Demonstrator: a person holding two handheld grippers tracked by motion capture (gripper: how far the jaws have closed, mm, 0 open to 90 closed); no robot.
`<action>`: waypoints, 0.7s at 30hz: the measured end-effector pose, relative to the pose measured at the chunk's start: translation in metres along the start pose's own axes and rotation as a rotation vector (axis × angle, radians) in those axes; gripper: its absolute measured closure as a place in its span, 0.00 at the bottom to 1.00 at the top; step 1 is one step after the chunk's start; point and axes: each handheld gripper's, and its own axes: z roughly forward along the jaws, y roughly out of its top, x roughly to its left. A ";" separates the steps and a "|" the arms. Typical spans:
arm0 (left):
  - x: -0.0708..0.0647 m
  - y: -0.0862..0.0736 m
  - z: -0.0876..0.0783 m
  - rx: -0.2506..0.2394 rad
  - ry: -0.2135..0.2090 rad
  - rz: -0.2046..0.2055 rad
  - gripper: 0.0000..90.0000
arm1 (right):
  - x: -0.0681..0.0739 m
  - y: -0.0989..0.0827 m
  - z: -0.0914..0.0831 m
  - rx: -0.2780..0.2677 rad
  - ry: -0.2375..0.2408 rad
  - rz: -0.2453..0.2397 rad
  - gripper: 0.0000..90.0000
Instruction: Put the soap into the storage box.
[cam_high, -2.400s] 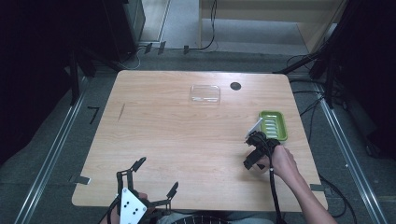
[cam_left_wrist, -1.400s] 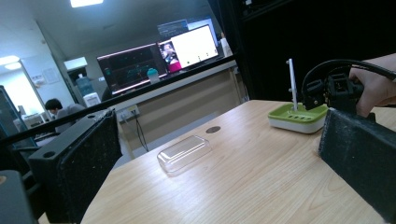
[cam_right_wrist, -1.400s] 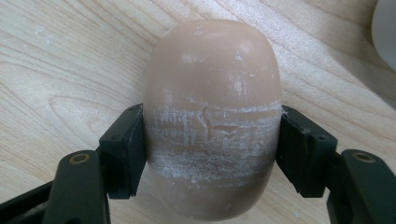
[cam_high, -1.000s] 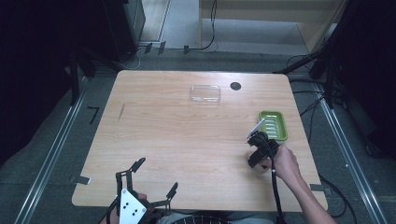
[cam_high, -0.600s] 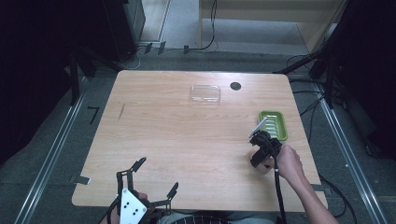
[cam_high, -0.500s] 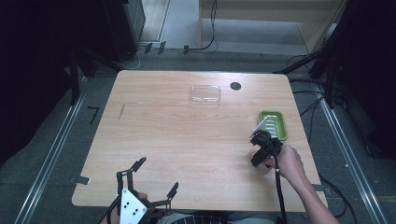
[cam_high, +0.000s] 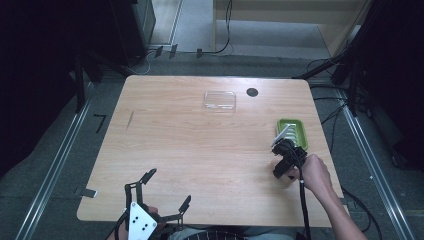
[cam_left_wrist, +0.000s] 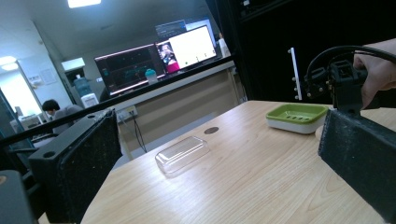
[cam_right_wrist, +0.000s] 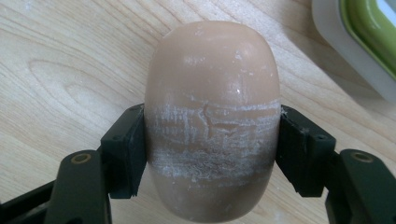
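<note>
Pretty dim room, grey floor (cam_high: 50, 165) with metal rails (cam_high: 55, 165) running down both sides of the light wood table (cam_high: 200, 145). Cables (cam_high: 220, 45) are lying around at the far end. Big monitors (cam_left_wrist: 159, 56) are glowing behind a long counter (cam_left_wrist: 187, 93), ceiling light (cam_left_wrist: 84, 3) shining overhead.

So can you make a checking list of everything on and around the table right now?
Surface: wooden table, with a dark round hole near its far edge.
Job's things: tan soap in the right gripper; green soap dish just beyond it; clear lid lying alone at the far side.
Clutter: nothing seen.
Grippers: right gripper shut on the soap, pads pressing both its sides; left gripper open over the near edge, with nothing between its jaws.
Cables: black cable trailing from the right gripper along the forearm.
Surroundings: lit monitors beyond the table; grey floor with rails.
</note>
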 end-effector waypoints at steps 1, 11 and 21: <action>0.000 0.000 0.000 0.000 0.000 0.000 0.00 | -0.001 0.000 0.000 -0.002 -0.003 -0.003 0.37; 0.000 0.000 0.000 0.000 -0.001 0.000 0.00 | -0.007 -0.004 -0.004 -0.001 -0.004 0.000 0.38; 0.000 0.000 0.000 0.000 0.000 0.000 0.00 | -0.013 -0.008 -0.009 -0.004 -0.007 0.005 0.38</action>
